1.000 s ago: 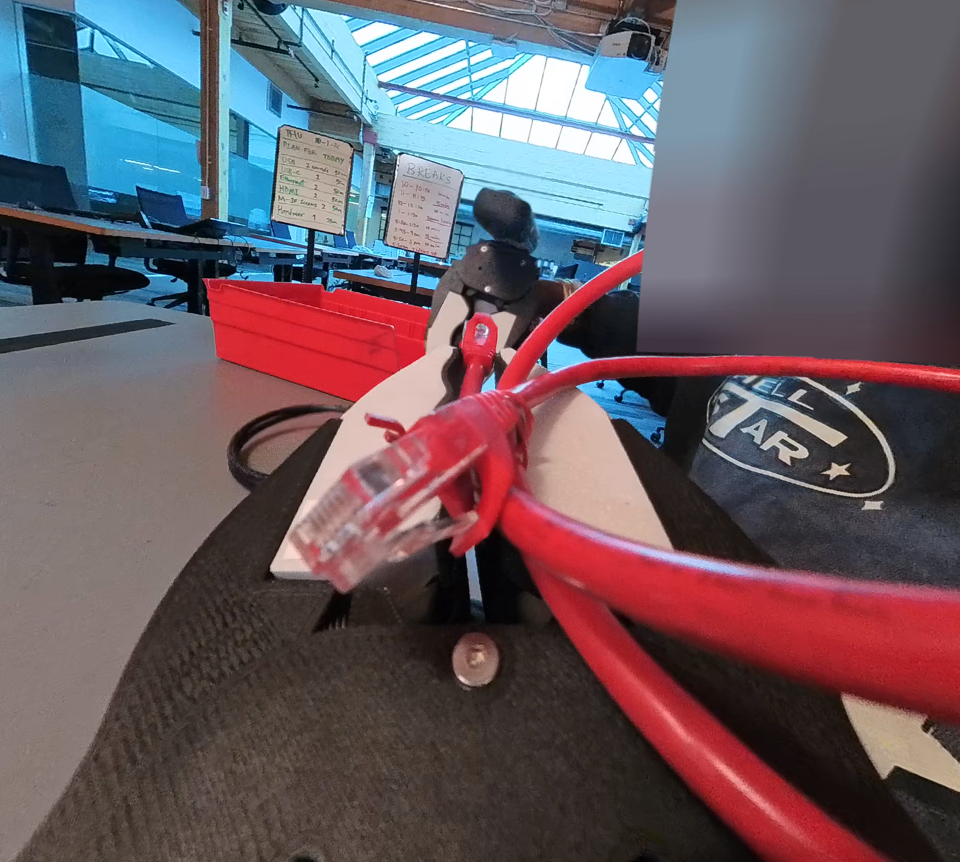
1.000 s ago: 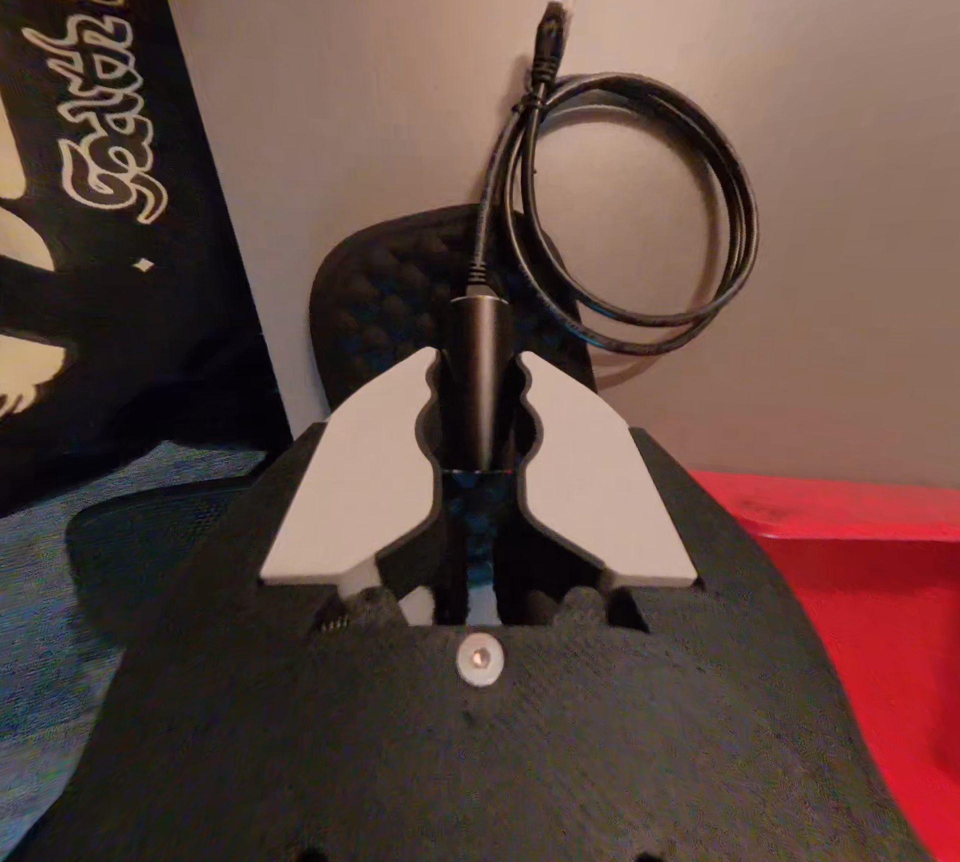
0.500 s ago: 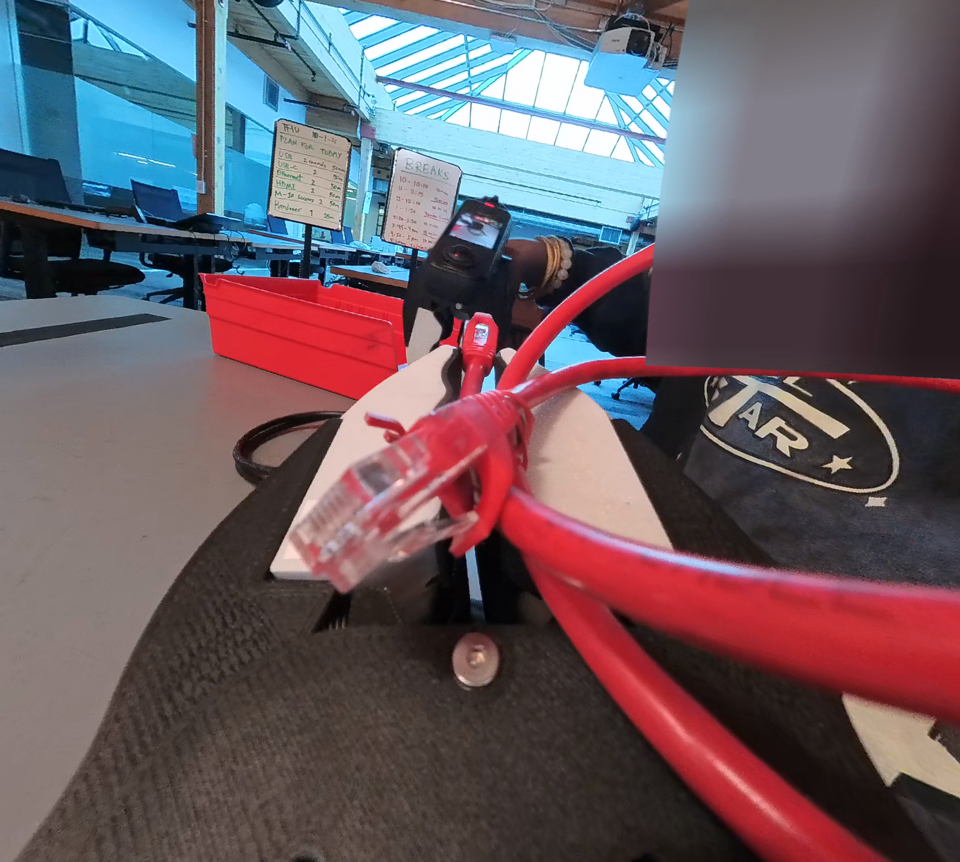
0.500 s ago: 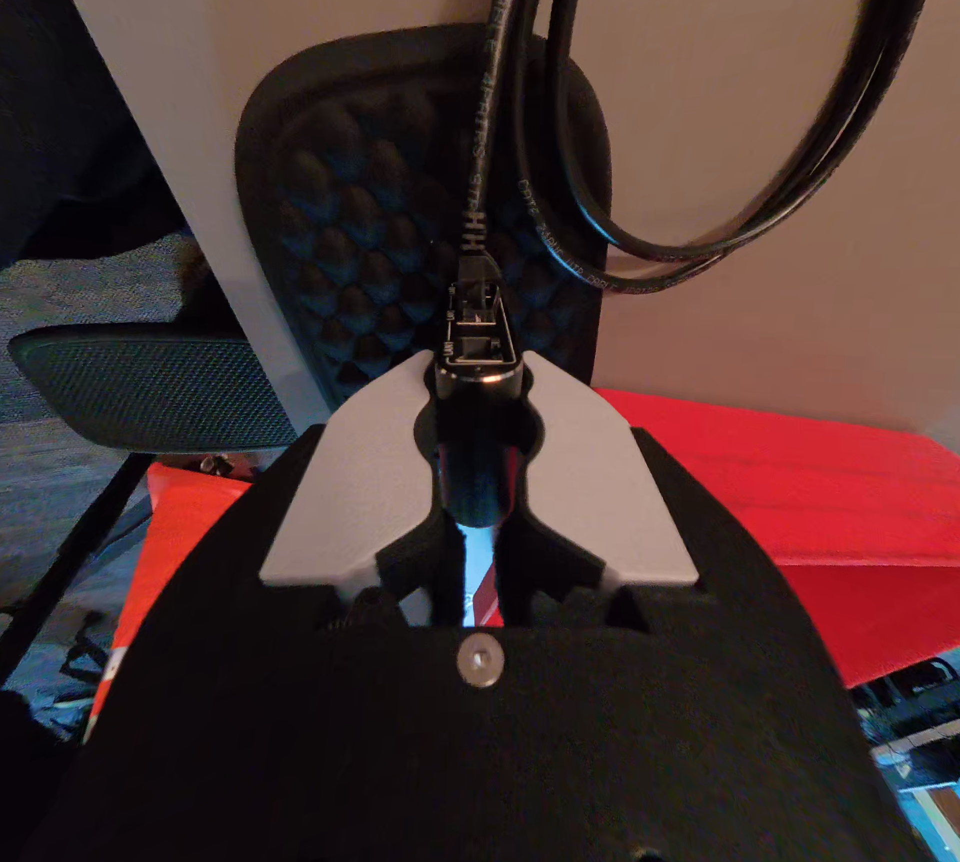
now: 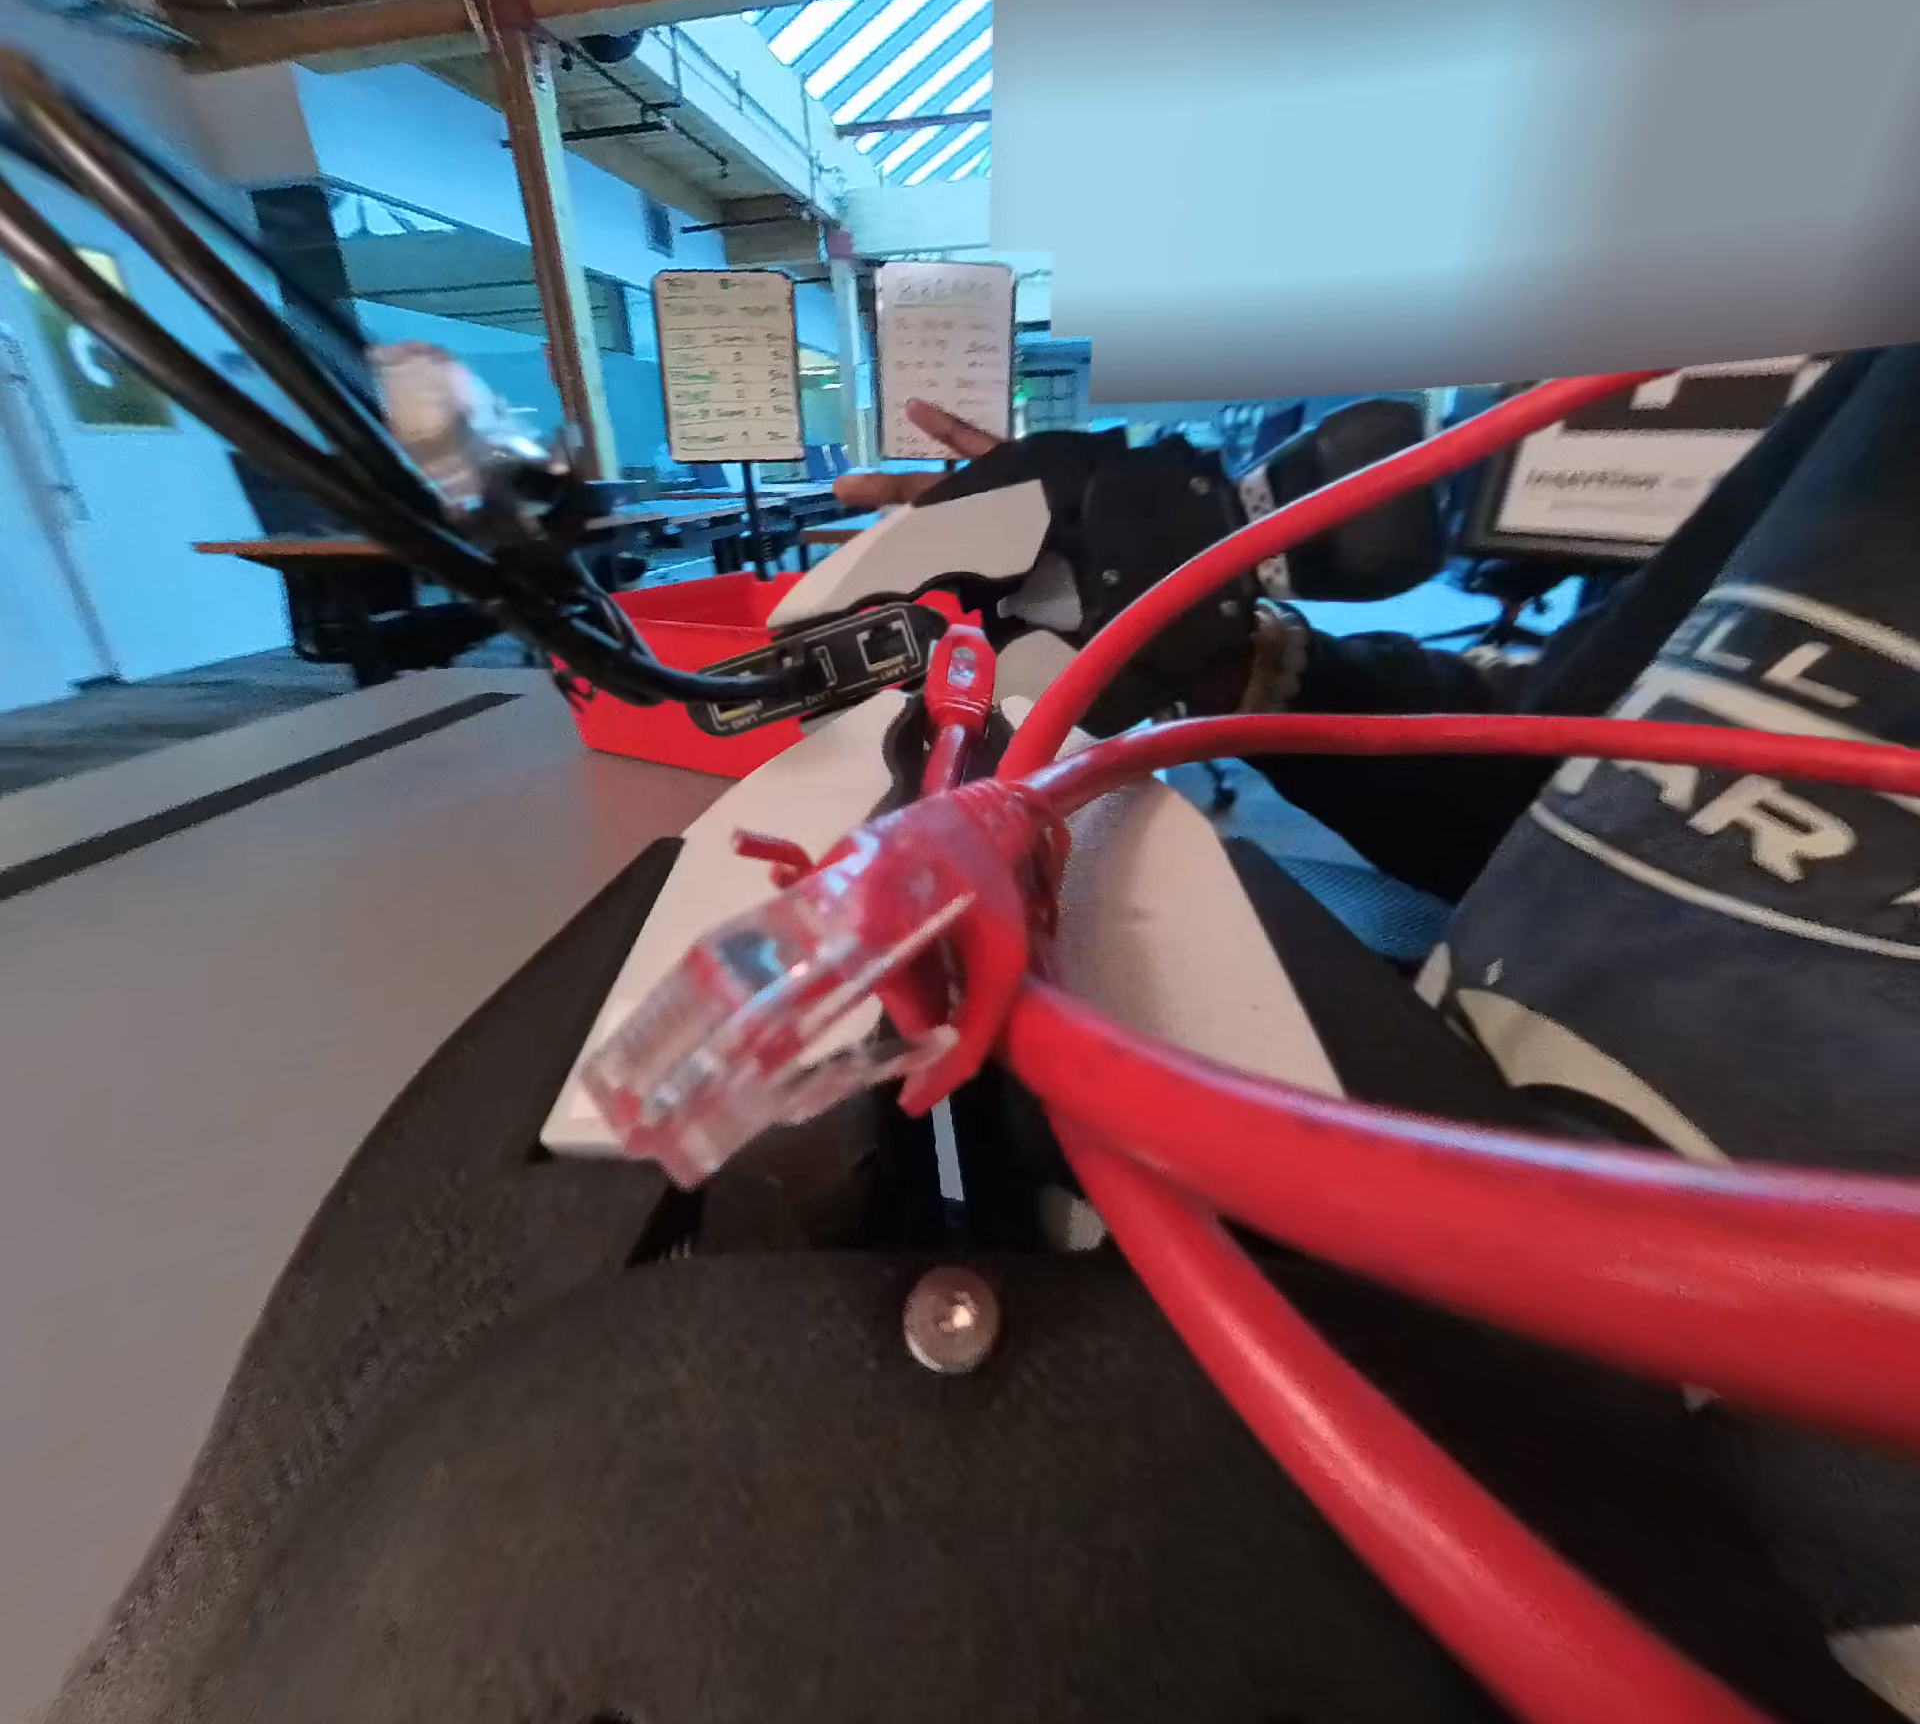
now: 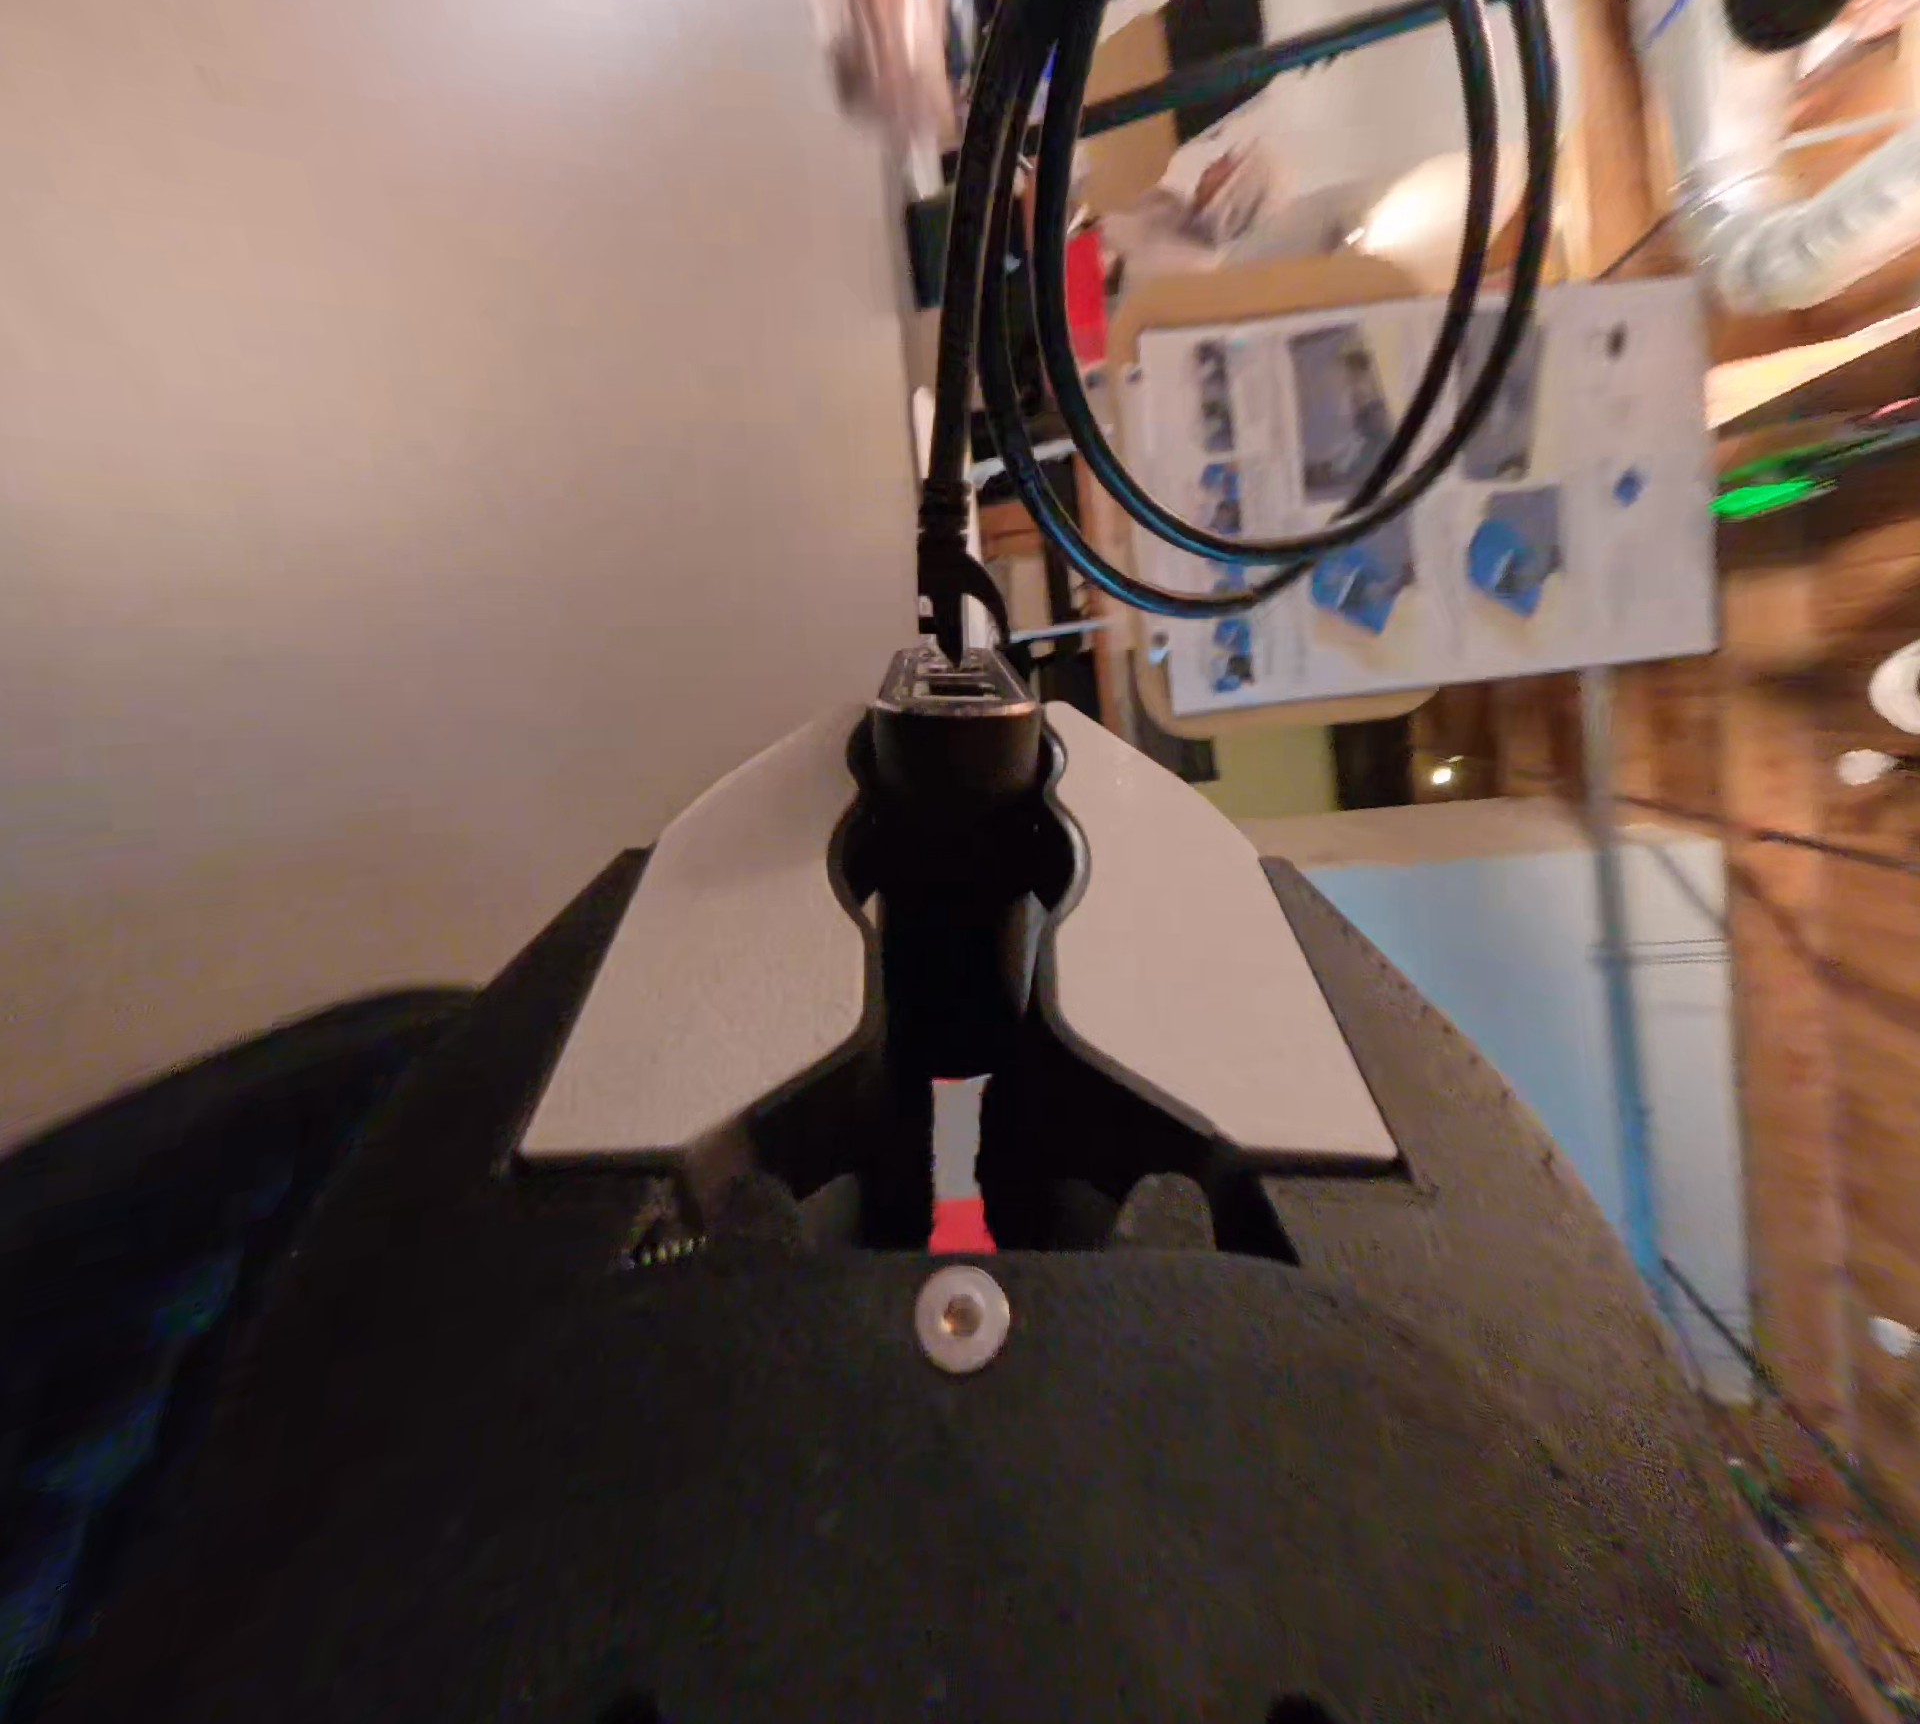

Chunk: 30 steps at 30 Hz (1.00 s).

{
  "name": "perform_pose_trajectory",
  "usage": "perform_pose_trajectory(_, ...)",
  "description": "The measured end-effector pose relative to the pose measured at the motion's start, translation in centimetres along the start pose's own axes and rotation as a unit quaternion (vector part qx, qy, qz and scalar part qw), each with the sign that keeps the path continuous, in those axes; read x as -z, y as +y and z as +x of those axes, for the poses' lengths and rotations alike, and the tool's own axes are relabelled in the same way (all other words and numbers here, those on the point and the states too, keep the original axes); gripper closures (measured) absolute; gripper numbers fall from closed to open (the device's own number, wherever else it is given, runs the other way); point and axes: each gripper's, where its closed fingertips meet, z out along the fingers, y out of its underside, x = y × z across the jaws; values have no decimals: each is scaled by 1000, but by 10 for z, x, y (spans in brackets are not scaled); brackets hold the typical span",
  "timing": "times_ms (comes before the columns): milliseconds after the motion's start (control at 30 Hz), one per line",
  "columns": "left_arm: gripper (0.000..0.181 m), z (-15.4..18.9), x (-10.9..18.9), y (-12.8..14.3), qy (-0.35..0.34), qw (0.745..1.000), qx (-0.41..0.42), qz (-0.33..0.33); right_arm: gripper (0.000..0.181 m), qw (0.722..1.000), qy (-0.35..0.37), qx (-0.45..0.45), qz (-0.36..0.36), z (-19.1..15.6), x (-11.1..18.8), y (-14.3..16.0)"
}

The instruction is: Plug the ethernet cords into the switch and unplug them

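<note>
Right wrist view: small black oblong ethernet switch (image 6: 953, 734) now lifted off the table, clamped upright between the closed white fingers (image 6: 1174, 926) of the right gripper (image 6: 954, 739), port face pointing away from camera. Black ethernet cord (image 6: 1226, 240) already seated in the far port, coil hanging in the air instead of lying flat as a second ago. Near port looks empty.

Left wrist view: same switch (image 5: 821, 666) swung in ahead, ports facing this way, black cord (image 5: 312, 469) trailing off left. Red ethernet cord (image 5: 1403, 1186) pinched near its far plug (image 5: 961, 672) by the closed left gripper (image 5: 951, 739); that plug tip now just beside the free port, not in yet. Second clear plug (image 5: 769, 1009) of the same cord flopped loose over the white finger (image 5: 748, 853). Red plastic bin (image 5: 686, 666) and grey table (image 5: 260, 947) behind and below.

Meaning, as a guess: one cord in, second insertion being lined up. Needs latch orientation matched and a straight push; loose red loops could snag.
</note>
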Motion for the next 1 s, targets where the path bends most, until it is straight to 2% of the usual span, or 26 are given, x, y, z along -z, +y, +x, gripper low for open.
perform_pose_trajectory(100, 170, 2, -3, 6, -9, 999, -36, -16, 156, 999, 20, 13, 25, -5, -10, -25)
perform_pose_trajectory(267, 170, -5, 1, 11, -15, 999, -37, -23, 156, 995, 36, 63, 65, -9, -15, -46)
perform_pose_trajectory(400, 170, -8, 1, 13, -28, 998, -37, -31, 156, 994, 42, 69, 75, -10, -15, -51)
perform_pose_trajectory(600, 170, -12, 0, 12, -45, 999, -1, -22, 156, 984, 116, 121, 66, -2, -14, -56)
perform_pose_trajectory(900, 170, -13, 1, 12, -55, 998, -21, -20, 156, 980, 133, 132, 74, 1, -12, -59)
perform_pose_trajectory(1000, 170, -11, -2, 16, -50, 998, -5, -25, 156, 978, 135, 139, 75, -2, -12, -63)
